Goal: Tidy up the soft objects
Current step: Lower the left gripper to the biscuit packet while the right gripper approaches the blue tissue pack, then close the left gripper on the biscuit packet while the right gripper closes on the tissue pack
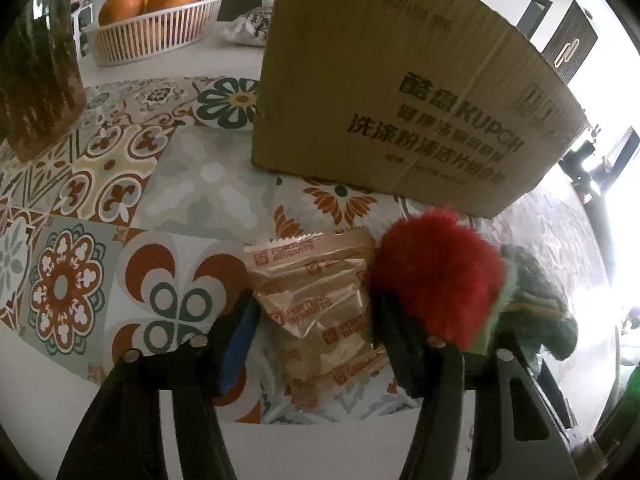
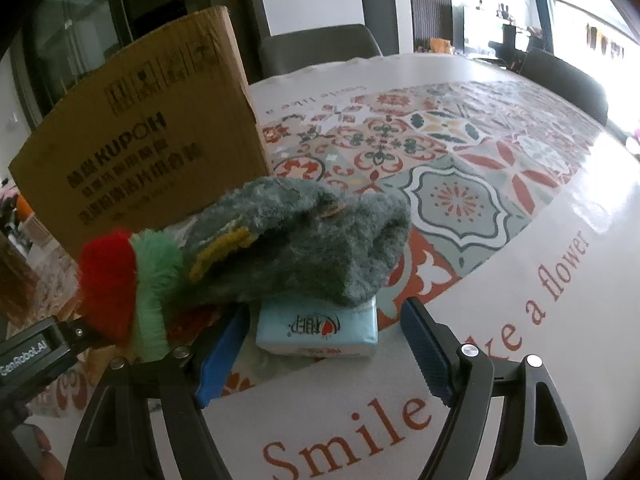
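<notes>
A clear biscuit packet (image 1: 320, 304) lies on the patterned tablecloth between the fingers of my open left gripper (image 1: 316, 312). A red pompom (image 1: 436, 276) on a grey-green plush toy (image 1: 540, 300) rests against the right finger. In the right wrist view the plush toy (image 2: 300, 244) lies partly on a light blue tissue pack (image 2: 320, 326). My right gripper (image 2: 324, 328) is open around the tissue pack. A tall cardboard box (image 1: 400, 92) stands behind these; it also shows in the right wrist view (image 2: 152, 136).
A white basket (image 1: 156, 28) with oranges stands at the far left of the table. A brown object (image 1: 40, 64) stands at the left edge. A patterned pouch (image 1: 252, 26) lies behind the box. Chairs (image 2: 320, 48) stand beyond the far table edge.
</notes>
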A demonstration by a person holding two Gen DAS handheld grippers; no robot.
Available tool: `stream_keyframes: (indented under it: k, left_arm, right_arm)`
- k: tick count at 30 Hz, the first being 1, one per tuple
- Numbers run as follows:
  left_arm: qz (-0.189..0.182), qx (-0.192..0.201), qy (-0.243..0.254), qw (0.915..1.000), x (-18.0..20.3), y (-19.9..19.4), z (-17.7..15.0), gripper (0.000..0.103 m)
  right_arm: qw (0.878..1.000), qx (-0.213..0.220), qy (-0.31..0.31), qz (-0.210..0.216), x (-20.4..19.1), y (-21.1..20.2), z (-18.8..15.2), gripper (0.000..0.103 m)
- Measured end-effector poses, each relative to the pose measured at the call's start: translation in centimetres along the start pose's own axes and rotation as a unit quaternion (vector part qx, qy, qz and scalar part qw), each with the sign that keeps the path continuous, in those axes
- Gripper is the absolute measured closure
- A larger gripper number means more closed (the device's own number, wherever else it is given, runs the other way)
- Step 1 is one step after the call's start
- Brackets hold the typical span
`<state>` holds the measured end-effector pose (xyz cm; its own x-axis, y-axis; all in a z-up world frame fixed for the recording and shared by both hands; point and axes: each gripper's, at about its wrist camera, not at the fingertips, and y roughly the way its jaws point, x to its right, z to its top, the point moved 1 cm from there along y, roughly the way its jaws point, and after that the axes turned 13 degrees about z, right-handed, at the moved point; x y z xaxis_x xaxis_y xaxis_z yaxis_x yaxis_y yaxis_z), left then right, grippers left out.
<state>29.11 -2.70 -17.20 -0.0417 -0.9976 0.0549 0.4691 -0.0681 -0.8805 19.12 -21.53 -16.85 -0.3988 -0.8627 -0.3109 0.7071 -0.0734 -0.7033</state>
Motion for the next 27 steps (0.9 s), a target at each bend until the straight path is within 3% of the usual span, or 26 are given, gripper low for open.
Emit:
stream_keyframes:
  k: [6,11,27]
  left_arm:
    - [-0.006,0.003,0.001,1.0000,-0.1,0.0,0.0,0.057]
    - [0.000,0.005,0.011,0.9999,-0.2,-0.3,-0.4,0.059]
    - [0.011,0.026,0.037,0.9989,0.0,-3.7,-2.5,0.059]
  right_arm:
    - [1.000,-0.010,-0.015,-0.002,-0.2,0.3,0.0,0.027]
    - [0.999,-0.020,-0.030,0.006,-0.3,0.1,0.1,0.046]
    - [0.998,-0.039,-0.039,0.032,0.0,-2.9,-1.1,0.048]
